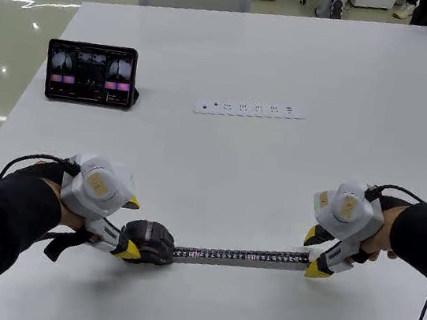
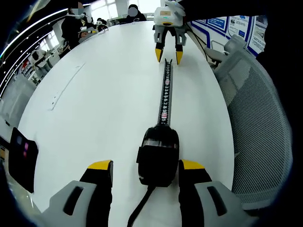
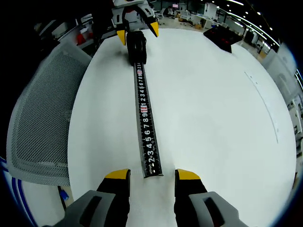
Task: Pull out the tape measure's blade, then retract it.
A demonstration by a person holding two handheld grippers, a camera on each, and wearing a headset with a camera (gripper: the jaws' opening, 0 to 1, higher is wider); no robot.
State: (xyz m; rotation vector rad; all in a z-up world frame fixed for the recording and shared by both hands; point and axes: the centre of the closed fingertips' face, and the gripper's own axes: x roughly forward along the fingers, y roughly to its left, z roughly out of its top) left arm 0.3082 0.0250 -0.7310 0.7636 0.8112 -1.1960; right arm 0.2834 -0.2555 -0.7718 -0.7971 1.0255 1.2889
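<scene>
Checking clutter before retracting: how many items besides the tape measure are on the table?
2. A tablet propped at far left; a white power strip flat near the middle, both beyond the blade. Cropped edges may hide more.

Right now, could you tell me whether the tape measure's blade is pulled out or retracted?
Pulled out: the blade stretches from the case to the right gripper.

Tablet (image 1: pixel 90 73) (screen lit) near power strip (image 1: pixel 248 109).
</scene>
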